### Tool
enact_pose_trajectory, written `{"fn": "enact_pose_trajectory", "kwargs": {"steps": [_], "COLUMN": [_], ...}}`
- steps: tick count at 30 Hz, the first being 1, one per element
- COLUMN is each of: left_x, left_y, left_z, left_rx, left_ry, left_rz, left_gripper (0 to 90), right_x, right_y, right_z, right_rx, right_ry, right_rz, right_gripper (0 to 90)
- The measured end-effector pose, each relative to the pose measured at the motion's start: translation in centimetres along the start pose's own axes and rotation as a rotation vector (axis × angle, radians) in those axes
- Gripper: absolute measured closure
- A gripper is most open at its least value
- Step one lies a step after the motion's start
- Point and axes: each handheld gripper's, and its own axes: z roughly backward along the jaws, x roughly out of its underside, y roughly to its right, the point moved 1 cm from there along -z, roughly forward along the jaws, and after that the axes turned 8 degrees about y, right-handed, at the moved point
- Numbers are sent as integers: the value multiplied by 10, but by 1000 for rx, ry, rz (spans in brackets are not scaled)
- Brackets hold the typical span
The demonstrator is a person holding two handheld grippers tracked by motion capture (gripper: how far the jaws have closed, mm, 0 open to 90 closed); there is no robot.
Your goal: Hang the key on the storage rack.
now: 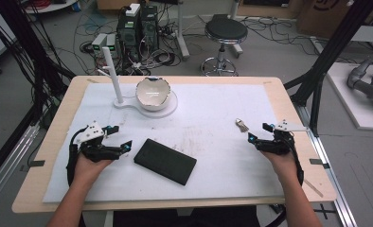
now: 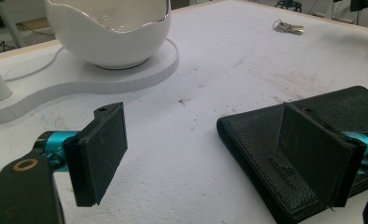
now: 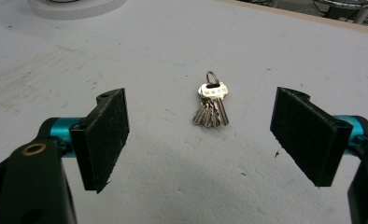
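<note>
We start close in at the right gripper (image 3: 198, 140): its 2 jaws stand wide apart with nothing between them but bare mat. Straight ahead, just past the jaw tips and centred in the gap, lie the keys (image 3: 211, 105). They fan toward us with the ring at the far end, so their long axis runs along our line of approach, not across it. That is the relation that matters: a forward reach with a slight dip looks like all the right side needs, and the jaws would close across the narrow width of the bunch.

Over on the left, the left gripper (image 2: 205, 154) is just as wide open and holds nothing. Its right-hand jaw hangs over the near end of the wallet (image 2: 266, 140), which lies flat and runs diagonally away to the right.

From the high view, the keys (image 1: 242, 125) sit just beside the right gripper (image 1: 260, 133) and well apart from the left one (image 1: 119, 137), so we judge the right hand nearer.

Farther back, the bowl (image 1: 152, 93) rests on its white stand (image 1: 170, 109), beyond both tools.
</note>
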Motion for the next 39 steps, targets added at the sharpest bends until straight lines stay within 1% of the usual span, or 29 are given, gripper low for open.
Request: {"fn": "enact_pose_trajectory", "kwargs": {"steps": [5, 9, 11, 15, 17, 20, 22, 23, 24, 25, 26, 28, 29, 30, 31, 32, 33, 34, 35, 36, 38, 39], "left_x": [0, 0, 0, 0, 0, -1, -1, -1, -1, -1, -1, -1, -1, -1, -1, -1, -1, -1, -1, -1, -1, 0], "left_y": [-2, -1, 0, 0, 1, 2, 2, 2, 1, 1, 1, 2, 3, 3, 3, 4, 4, 4, 4, 4, 4, 4], "left_z": [-1, -2, -2, -1, 1, 3, 4, 4, 4, 4, 4, 4, 3, 3, 3, 2, 2, 1, 1, 1, 1, 2], "left_rx": [-10, -4, 0, 3, 3, 4, 1, 1, -3, 2, 2, 9, 15, 15, 17, 21, 21, 22, 22, 22, 14, 11], "left_ry": [9, -1, 4, 1, -1, 1, 4, 4, 4, 2, 2, 7, 8, 8, 8, 5, 4, 1, 1, 1, -5, -5], "left_rz": [7, 1, 3, -1, 0, -7, -8, -8, -5, -7, -7, -14, -17, -17, -16, -19, -19, -17, -17, -16, -18, -16], "left_gripper": [164, 165, 165, 165, 165, 165, 165, 164, 164, 164, 164, 164, 164, 164, 164, 164, 164, 164, 164, 164, 164, 164], "right_x": [1, 1, 1, 0, -1, -2, -5, -5, -6, -11, -11, -16, -21, -21, -26, -26, -30, -31, -31, -34, -35, -35], "right_y": [2, 2, 2, 0, -1, -1, -1, -1, -2, -4, -4, -5, -4, -4, -1, -1, 4, 6, 6, 11, 15, 15], "right_z": [2, 3, 5, 3, 1, -2, -5, -5, -7, -11, -11, -15, -20, -20, -25, -25, -33, -36, -36, -47, -56, -56], "right_rx": [0, -11, -7, -1, 4, 1, -6, -6, -5, -9, -9, -6, -3, -3, -3, -3, -6, -8, -8, 3, 7, 7], "right_ry": [1, 7, 5, 11, 3, -25, -55, -55, -71, -95, -95, -101, -108, -108, -111, -111, -119, -128, -128, -166, -209, -209], "right_rz": [-9, -7, -31, -19, -12, -12, -5, -5, 2, 40, 40, 63, 70, 70, 67, 67, 44, 34, 34, 19, 1, 1], "right_gripper": [200, 201, 200, 200, 200, 201, 201, 201, 201, 204, 204, 209, 247, 247, 257, 257, 291, 296, 296, 326, 363, 363]}}
